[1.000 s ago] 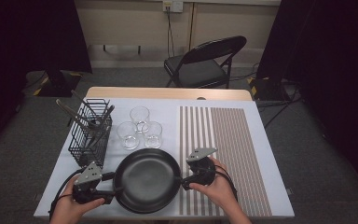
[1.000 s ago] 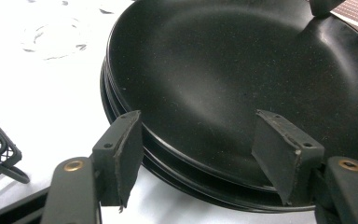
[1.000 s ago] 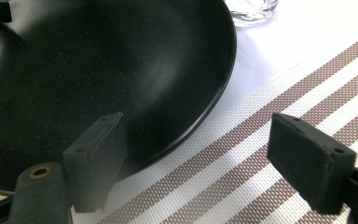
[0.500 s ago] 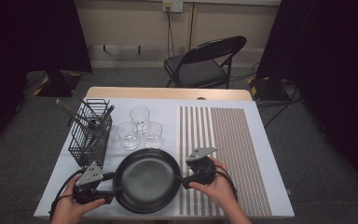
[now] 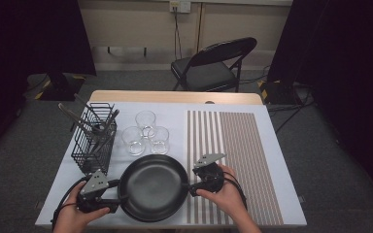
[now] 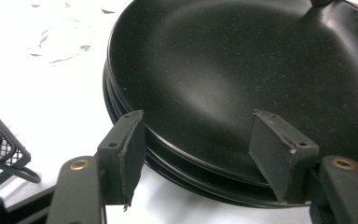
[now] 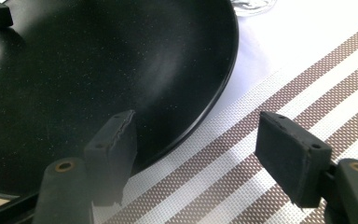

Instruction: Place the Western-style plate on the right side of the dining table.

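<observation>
We hold the left gripper (image 5: 120, 198) at the near-left rim of the stack of black plates (image 5: 153, 187), its jaws spread wide with the rim between them and neither pad pressing on it in the left gripper view. Our right gripper (image 5: 190, 185) sits at the right rim of the same stack; its jaws have just been closing, yet in the right gripper view they stand apart, one over the plate's edge and the other over the striped mat (image 5: 233, 160), gripping nothing. The stack lies at the near middle of the white tabletop (image 5: 175, 109), close to the front edge, and the left gripper view shows at least three dark rims one under another (image 6: 135, 154). Just beyond it stand three clear glasses (image 5: 145, 132) in a cluster, and to the left a black wire basket (image 5: 93, 145) with utensils leaning out of it. The mat covers the right part of the table up to its right edge and lies bare, the widest free stretch we see. Past the far edge a wooden strip (image 5: 175, 97) shows, then grey carpet, a folding chair (image 5: 216, 63), and dark curtains on both sides.
</observation>
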Action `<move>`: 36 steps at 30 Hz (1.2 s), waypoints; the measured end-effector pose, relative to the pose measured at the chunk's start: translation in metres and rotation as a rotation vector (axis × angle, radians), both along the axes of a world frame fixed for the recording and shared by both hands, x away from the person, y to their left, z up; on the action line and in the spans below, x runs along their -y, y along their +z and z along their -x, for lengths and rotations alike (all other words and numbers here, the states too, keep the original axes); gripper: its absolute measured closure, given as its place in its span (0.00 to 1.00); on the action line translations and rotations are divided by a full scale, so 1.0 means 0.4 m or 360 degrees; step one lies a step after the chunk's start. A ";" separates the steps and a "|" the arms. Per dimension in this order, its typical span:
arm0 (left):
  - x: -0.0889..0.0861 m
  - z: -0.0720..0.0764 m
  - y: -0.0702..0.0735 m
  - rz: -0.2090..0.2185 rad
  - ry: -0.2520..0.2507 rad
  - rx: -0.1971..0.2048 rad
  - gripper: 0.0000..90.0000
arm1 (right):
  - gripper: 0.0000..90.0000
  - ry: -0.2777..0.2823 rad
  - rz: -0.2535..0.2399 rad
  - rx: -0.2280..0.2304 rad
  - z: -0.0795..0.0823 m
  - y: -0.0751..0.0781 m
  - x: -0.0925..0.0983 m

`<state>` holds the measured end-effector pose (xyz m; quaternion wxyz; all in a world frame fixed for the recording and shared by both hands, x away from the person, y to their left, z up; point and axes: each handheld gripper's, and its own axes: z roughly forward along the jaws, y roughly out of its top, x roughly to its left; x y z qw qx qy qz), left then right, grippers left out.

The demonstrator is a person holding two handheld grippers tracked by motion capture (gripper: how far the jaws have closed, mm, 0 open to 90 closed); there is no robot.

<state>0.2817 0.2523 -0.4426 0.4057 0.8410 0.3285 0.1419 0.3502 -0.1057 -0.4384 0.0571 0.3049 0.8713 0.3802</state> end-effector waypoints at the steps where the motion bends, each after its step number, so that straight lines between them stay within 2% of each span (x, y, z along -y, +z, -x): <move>1: -0.001 0.001 0.000 0.0002 -0.0002 0.0000 0.42 | 0.32 0.0011 0.0010 -0.0001 0.002 0.000 -0.001; 2: 0.000 0.002 -0.001 0.0016 0.0005 -0.0007 0.42 | 0.32 0.0014 0.0010 -0.0002 0.002 0.001 -0.002; 6: -0.001 0.004 0.002 -0.0012 -0.0008 -0.0002 0.42 | 0.32 0.0012 -0.0003 -0.0013 0.002 -0.002 -0.002; 13: -0.004 0.006 0.001 0.0018 -0.0011 -0.0016 0.43 | 0.33 0.0010 0.0007 -0.0024 0.003 -0.002 -0.006; 17: -0.002 0.009 0.000 0.0000 -0.0007 0.0006 0.43 | 0.33 -0.0001 0.0009 -0.0032 0.003 -0.002 -0.007; 29: 0.001 0.011 -0.001 0.0006 0.0002 0.0007 0.45 | 0.34 -0.0014 0.0007 -0.0088 0.001 -0.003 -0.009; 36: 0.002 0.012 -0.002 0.0011 0.0004 0.0009 0.45 | 0.34 -0.0019 0.0010 -0.0091 -0.001 -0.003 -0.010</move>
